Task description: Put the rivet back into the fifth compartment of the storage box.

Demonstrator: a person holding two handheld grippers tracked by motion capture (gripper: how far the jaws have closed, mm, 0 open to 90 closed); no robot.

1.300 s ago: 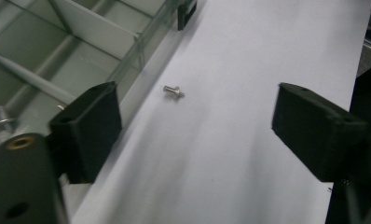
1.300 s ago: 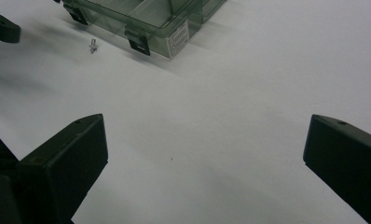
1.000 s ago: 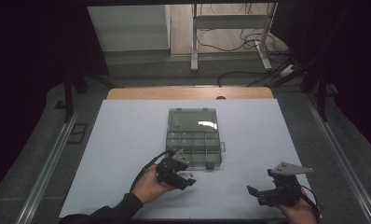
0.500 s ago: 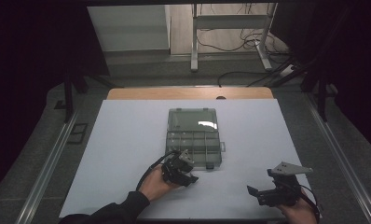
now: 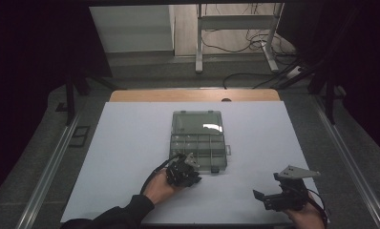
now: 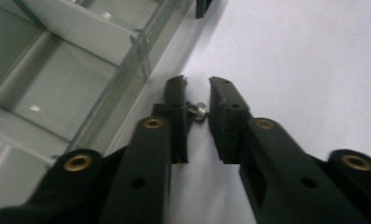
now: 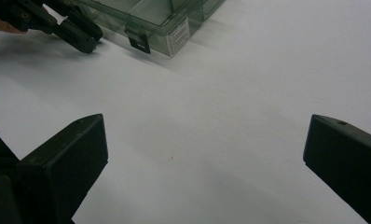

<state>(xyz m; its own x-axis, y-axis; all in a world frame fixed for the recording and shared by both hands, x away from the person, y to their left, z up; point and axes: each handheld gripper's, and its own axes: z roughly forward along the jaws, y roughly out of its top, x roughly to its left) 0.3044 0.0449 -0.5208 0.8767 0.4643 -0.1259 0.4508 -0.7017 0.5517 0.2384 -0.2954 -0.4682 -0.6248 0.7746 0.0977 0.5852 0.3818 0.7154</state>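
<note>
A clear compartment box [image 5: 198, 145] lies open mid-table, its lid [image 5: 197, 121] folded back. My left gripper [image 5: 194, 179] is at the box's near-left corner, low over the white table. In the left gripper view its jaws [image 6: 197, 86] have just been closing, and they pinch a small silver screw [image 6: 200, 111] beside the box wall [image 6: 127, 70]. My right gripper [image 5: 260, 200] rests at the near right with its jaws wide apart [image 7: 204, 140] and nothing between them. The right gripper view also shows the left gripper [image 7: 79, 37] and the box [image 7: 174, 21] farther off.
The white table top [image 5: 274, 138] stretches around the box, with a wooden strip [image 5: 193, 95] at its far edge. Metal rails run along both sides. A black latch [image 7: 139, 42] hangs from the box's front wall.
The left gripper's jaws have narrowed and the hand has shifted slightly along the box's near edge. The right gripper has stayed put.
</note>
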